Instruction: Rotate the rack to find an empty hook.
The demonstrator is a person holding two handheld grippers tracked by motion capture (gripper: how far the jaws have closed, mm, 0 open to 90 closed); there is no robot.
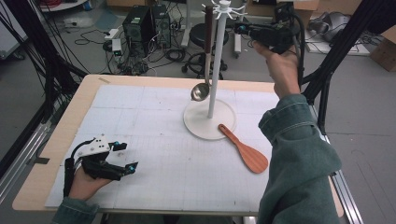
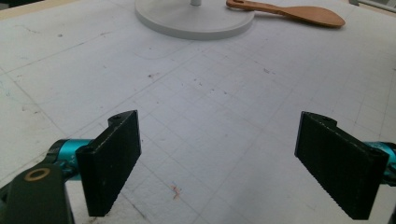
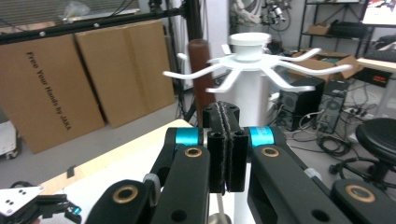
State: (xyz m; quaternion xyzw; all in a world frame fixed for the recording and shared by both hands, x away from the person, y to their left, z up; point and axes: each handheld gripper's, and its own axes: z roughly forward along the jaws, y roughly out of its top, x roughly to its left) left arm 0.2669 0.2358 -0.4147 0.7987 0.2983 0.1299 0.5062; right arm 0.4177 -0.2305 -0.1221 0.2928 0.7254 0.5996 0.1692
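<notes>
Right gripper [image 1: 243,29] jaws pressed together, empty, beside hanging ladle [image 1: 204,70]; left gripper [image 1: 127,156] jaws wide, empty

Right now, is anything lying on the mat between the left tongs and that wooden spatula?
No. In the left gripper view, bare white mat stretches from the open left tongs to the wooden spatula.

Even, bright overhead light, soft shadows; right view's bkgd slightly blurred.

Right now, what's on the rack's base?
The wooden spatula leans its handle tip on the base rim. A ladle hangs above it. The pole hides a strip behind.
</notes>
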